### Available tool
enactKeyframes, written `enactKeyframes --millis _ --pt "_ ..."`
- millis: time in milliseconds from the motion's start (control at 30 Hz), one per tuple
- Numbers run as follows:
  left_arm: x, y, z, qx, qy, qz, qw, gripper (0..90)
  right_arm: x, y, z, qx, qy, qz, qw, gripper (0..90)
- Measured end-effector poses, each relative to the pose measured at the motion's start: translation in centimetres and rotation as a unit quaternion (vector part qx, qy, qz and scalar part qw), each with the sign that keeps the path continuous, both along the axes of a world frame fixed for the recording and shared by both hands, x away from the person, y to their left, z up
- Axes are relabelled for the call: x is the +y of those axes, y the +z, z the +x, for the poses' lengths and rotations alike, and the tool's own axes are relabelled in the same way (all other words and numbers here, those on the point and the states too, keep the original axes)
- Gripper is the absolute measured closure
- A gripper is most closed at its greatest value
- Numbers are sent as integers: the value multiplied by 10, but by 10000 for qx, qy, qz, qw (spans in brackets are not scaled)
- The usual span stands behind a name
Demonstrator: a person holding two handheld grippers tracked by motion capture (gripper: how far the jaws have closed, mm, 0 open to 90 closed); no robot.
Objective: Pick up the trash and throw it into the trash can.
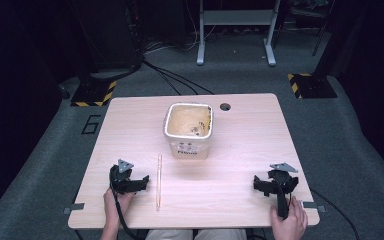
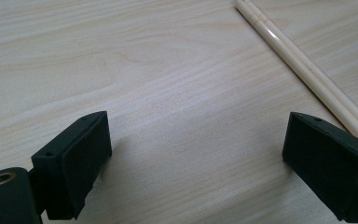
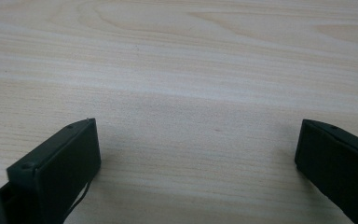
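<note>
Nothing has been picked up yet, so by the look of it the work stands at its very start. The left claw (image 1: 136, 183) rests on the table (image 1: 240, 165) near the person's edge with its jaws spread wide and nothing between them; in the left gripper view only bare wood lies between the two black pads. The pair of chopsticks (image 1: 158, 181) lies flat just beside this claw, on its inner side, running lengthwise away from the person; in the left gripper view the chopsticks (image 2: 303, 67) pass close by the far-side pad without touching it, as far as can be told. The right claw (image 1: 270, 186) sits well apart from the chopsticks, also wide open and empty over bare wood. Ahead of both claws, between them and farther up the table, stands an open tub (image 1: 188, 129). What seems left is everything: closing on the chopsticks, lifting them, and probably carrying them to the tub.
</note>
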State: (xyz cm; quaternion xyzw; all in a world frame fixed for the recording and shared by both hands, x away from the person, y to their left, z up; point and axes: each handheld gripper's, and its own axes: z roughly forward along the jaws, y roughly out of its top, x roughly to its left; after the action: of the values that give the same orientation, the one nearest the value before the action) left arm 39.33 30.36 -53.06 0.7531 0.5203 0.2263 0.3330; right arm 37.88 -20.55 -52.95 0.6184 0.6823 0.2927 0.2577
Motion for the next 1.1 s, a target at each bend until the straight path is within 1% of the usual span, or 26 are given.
enactKeyframes --millis 67,200,300,333,400,467,533,667,700,833,933,1000,1067,1100 --pt "0 0 0 8 4 -10 10000 77 0 0 0 1 -2 6 10000 0" --pt "2 0 0 19 -79 -12 10000 77 0 0 0 1 -2 5 10000 0" --pt "2 0 1 19 -70 -13 10000 76 0 0 0 -1 1 0 10000 0" --pt "1 0 1 15 -44 -2 10000 76 0 0 0 -4 4 1 10000 0" --pt "-1 0 2 8 106 -9 9999 77 0 0 0 -4 3 2 10000 0" --pt "-3 0 2 17 177 -15 9998 77 0 0 0 -2 2 2 10000 0" --pt "-4 1 0 29 300 1 9995 77 0 0 0 -3 2 2 10000 0" --pt "-5 1 -3 31 400 13 9992 73 0 0 0 -2 3 3 10000 0" --pt "-4 1 -5 21 418 -28 9991 71 0 0 0 -3 3 2 10000 0" --pt "-4 1 -7 23 423 -107 9990 71 0 0 0 -3 3 2 10000 0" --pt "-5 3 -9 -16 459 -139 9988 70 0 0 0 3 -2 6 10000 0" --pt "-7 5 -10 -41 441 -174 9989 73 0 0 0 0 -1 6 10000 0" --pt "-10 8 -10 -34 411 -165 9990 75 0 0 0 4 -1 6 10000 0" --pt "-11 9 -10 -25 362 -173 9992 76 0 0 0 -2 4 2 10000 0"
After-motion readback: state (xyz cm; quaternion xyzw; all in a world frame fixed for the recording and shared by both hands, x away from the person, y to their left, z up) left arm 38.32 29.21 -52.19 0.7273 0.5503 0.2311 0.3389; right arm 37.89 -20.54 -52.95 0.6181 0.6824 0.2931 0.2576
